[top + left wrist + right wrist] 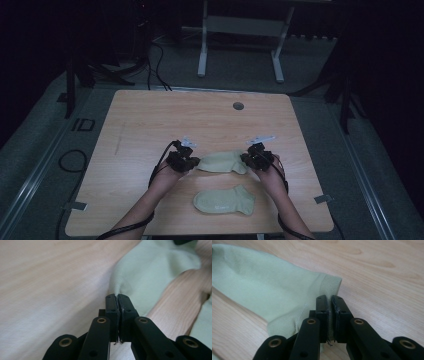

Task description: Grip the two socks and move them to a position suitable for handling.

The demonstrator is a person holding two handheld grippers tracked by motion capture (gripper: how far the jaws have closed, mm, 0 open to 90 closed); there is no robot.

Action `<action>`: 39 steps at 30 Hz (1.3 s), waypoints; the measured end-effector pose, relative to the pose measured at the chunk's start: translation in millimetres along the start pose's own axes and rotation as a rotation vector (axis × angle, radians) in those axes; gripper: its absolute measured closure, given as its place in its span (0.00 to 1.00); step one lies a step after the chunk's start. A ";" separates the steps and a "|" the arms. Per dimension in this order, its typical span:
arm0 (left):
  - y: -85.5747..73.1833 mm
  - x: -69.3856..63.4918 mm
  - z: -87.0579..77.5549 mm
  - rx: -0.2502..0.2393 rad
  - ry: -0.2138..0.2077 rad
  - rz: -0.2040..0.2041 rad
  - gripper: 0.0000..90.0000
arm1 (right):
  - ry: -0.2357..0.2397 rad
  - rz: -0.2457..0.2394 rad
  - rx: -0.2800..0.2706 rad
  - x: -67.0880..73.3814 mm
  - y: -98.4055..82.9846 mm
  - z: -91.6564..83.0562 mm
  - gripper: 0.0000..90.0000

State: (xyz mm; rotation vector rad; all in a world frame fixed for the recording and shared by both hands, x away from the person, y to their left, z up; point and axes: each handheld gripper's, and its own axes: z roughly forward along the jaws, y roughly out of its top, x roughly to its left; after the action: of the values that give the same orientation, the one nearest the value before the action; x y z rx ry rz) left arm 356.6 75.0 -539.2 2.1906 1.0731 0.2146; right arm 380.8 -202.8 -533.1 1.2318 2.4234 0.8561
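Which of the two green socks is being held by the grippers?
The farther sock, pinched at its ends by the left gripper and the right gripper; the nearer sock lies untouched.

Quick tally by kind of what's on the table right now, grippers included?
Socks, pale green: 2 (held sock, loose sock)
Grippers: 2 (left gripper shut on the held sock's toe end, right gripper shut on its cuff)
Total: 4, all on or over the table
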 end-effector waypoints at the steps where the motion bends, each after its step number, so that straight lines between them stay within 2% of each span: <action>1: -0.9 -0.4 2.8 0.016 -0.001 0.000 0.97 | 0.000 -0.006 0.003 0.0 -0.4 2.4 0.93; 3: -3.2 -1.0 5.8 0.023 0.014 -0.002 0.97 | -0.001 0.002 0.014 -0.5 -1.2 6.2 0.93; 5: -4.2 0.5 6.7 0.026 0.006 -0.025 0.96 | 0.001 0.003 0.024 -1.4 -1.6 9.2 0.90; 6: -4.3 1.6 6.0 0.026 0.001 -0.034 0.92 | -0.002 0.006 0.027 -1.8 -1.6 9.6 0.83; 7: -4.3 1.6 6.0 0.026 0.001 -0.034 0.80 | -0.002 0.006 0.027 -1.8 -1.6 9.6 0.83; 8: -3.2 2.1 1.7 0.008 0.014 -0.032 0.80 | -0.005 0.005 0.024 -2.3 -1.4 9.5 0.76; 9: -2.4 2.1 -2.0 -0.004 0.011 -0.027 0.68 | -0.006 0.016 0.004 -3.0 -0.5 5.3 0.70; 11: -0.3 -1.6 -9.2 -0.043 0.022 -0.021 0.64 | 0.000 0.011 -0.010 -2.2 0.4 -0.5 0.72; 12: 1.0 -4.5 -12.1 -0.061 0.019 -0.012 0.64 | 0.005 0.007 -0.013 -0.5 0.8 -3.4 0.77; 14: 4.3 -12.2 -15.6 -0.062 0.024 0.006 0.66 | 0.010 -0.009 -0.017 4.9 0.6 -7.6 0.84; 16: 6.7 -20.1 -14.7 -0.059 -0.003 0.019 0.75 | 0.027 -0.013 -0.022 9.9 -0.9 -10.1 0.89; 19: 7.1 -31.1 -3.9 -0.026 -0.020 0.041 0.86 | 0.043 -0.026 -0.027 18.1 -5.8 -8.7 0.90; 21: 5.5 -33.5 5.8 -0.003 -0.009 0.043 0.90 | 0.042 -0.031 -0.012 22.0 -9.5 -4.4 0.90; 25: 0.2 -30.7 19.7 0.015 0.009 0.019 0.91 | 0.043 -0.038 0.015 24.6 -18.1 5.0 0.90; 27: -2.8 -27.9 23.6 0.022 0.017 0.013 0.91 | 0.045 -0.030 0.002 23.9 -21.4 6.0 0.90; 29: -3.6 -24.8 23.4 0.010 0.014 -0.003 0.93 | 0.040 -0.035 -0.002 22.8 -22.5 5.5 0.89; 32: -4.9 -23.4 22.4 0.009 0.019 0.001 0.94 | 0.041 -0.049 -0.002 20.0 -22.9 5.1 0.88; 38: -8.9 -22.0 19.7 0.000 0.019 -0.011 0.94 | 0.045 -0.029 -0.002 9.0 -23.5 4.1 0.87; 39: -13.3 -21.9 17.5 -0.010 0.007 -0.026 0.94 | 0.038 -0.030 -0.003 7.9 -24.3 3.6 0.86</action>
State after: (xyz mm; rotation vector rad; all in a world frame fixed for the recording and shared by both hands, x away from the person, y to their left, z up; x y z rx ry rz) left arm 341.3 55.4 -557.8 2.1675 1.1012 0.2154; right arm 362.6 -206.2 -551.0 1.1851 2.4634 0.8825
